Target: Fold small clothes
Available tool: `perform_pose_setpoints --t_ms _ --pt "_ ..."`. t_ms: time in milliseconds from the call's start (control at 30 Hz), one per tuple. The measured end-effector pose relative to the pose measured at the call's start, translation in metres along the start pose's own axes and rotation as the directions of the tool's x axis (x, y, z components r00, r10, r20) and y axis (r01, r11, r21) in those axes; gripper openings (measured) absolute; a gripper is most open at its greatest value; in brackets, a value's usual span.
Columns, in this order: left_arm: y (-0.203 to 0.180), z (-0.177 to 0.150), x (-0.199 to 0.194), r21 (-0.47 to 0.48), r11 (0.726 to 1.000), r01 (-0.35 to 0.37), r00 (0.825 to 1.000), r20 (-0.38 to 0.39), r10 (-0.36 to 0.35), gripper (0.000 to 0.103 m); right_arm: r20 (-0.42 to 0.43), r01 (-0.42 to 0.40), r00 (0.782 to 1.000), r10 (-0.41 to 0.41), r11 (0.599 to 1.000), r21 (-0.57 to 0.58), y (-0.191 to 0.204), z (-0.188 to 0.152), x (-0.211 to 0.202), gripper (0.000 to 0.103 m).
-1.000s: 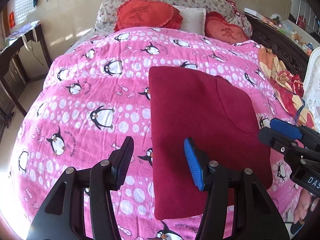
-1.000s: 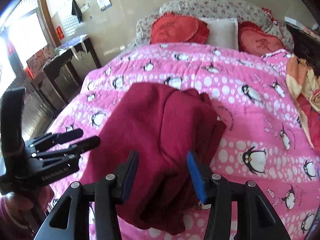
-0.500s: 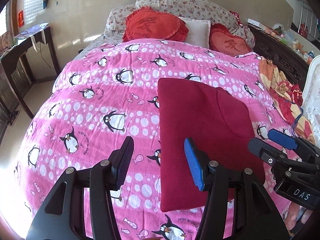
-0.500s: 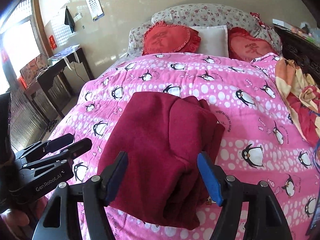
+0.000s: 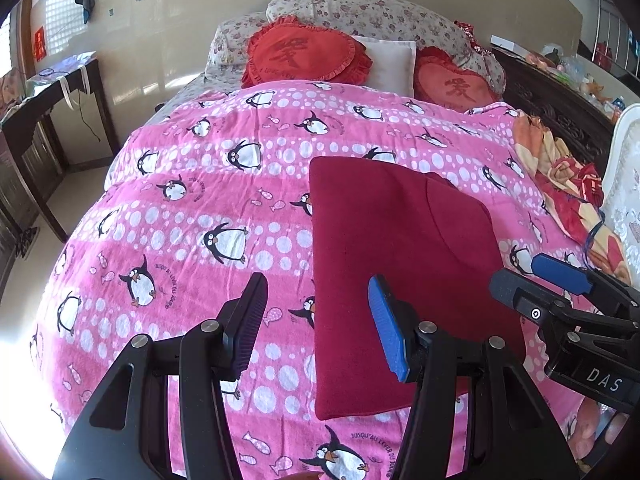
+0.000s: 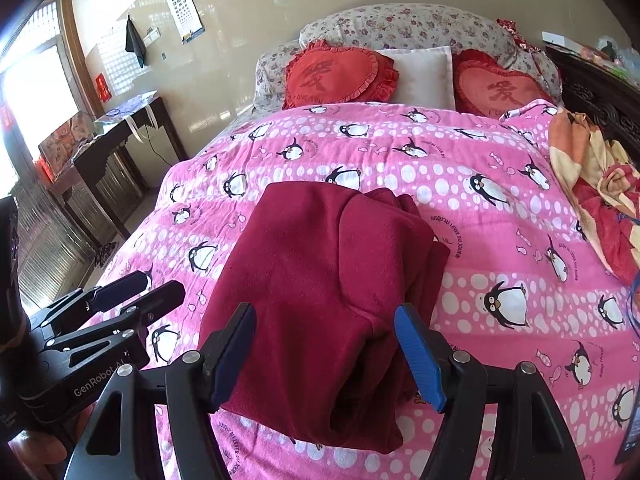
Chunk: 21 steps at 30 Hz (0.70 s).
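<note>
A dark red garment (image 5: 400,248) lies folded into a long rectangle on the pink penguin blanket (image 5: 192,208). Its right side is bunched into thick layers (image 6: 416,240). My left gripper (image 5: 317,286) hangs open above the blanket, astride the garment's left edge, with nothing gripped. In the right wrist view it shows at lower left (image 6: 140,288). My right gripper (image 6: 325,314) is open over the garment's near end (image 6: 320,264); cloth shows between the fingers, but the pads stand clear of it. From the left wrist view it sits at the right (image 5: 540,276).
Two red heart cushions (image 5: 304,54) and a white pillow (image 5: 390,60) lie at the bed's head. A heap of patterned orange and red cloth (image 6: 592,184) lies along the right side. A dark wooden desk (image 6: 120,136) stands left of the bed.
The right gripper's jaws have widened and drawn back from the garment's near end, which now rests on the blanket. The left gripper has barely moved.
</note>
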State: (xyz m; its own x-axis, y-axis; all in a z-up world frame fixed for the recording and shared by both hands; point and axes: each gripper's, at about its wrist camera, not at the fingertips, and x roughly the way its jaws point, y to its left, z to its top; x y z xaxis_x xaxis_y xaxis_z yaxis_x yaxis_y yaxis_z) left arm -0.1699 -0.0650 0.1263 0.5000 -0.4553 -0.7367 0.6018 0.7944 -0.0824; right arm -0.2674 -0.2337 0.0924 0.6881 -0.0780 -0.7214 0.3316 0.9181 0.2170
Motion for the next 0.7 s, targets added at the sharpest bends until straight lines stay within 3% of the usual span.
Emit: perform_pose_setpoints --t_ms 700 --pt "-0.0013 -0.0025 0.0039 0.002 1.0 0.004 1.0 -0.01 -0.004 0.053 -0.027 -0.007 1.0 0.007 1.0 0.014 -0.0002 -0.0051 0.007 0.069"
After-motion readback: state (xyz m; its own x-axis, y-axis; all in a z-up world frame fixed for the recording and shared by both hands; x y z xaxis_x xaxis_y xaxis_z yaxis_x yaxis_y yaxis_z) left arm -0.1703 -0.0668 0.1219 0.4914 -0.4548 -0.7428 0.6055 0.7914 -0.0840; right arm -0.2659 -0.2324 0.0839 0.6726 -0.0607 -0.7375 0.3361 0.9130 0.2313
